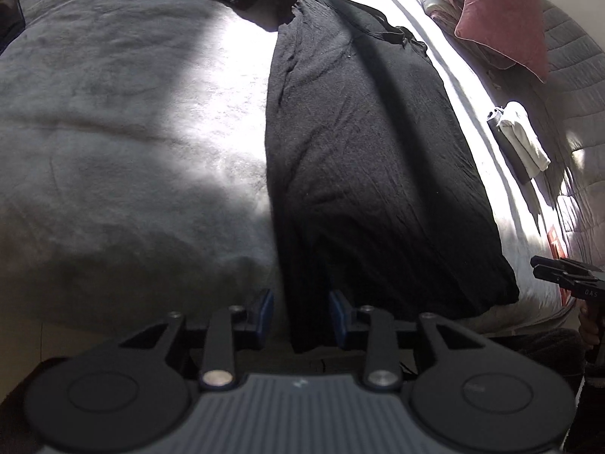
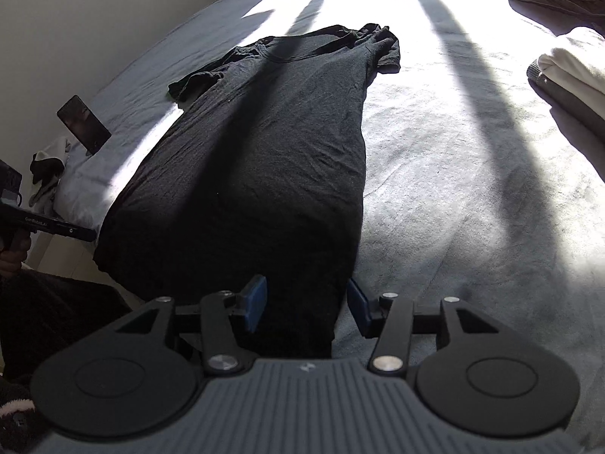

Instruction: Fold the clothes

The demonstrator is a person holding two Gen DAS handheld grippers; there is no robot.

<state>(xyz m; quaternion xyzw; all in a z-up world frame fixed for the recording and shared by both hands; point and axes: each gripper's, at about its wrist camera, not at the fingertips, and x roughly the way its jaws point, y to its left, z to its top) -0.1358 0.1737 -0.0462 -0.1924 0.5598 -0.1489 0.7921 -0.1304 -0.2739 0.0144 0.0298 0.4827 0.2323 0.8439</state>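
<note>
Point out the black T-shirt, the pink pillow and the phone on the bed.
black T-shirt point(image 2: 264, 143): right wrist view, middle of its body.
pink pillow point(image 1: 503, 19): left wrist view, middle of its face.
phone point(image 2: 84, 124): right wrist view, middle of its dark screen.

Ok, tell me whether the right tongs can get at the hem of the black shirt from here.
Probably yes: the right tongs stand open right over the black shirt hem at the bed's near edge, with nothing between them.
</note>
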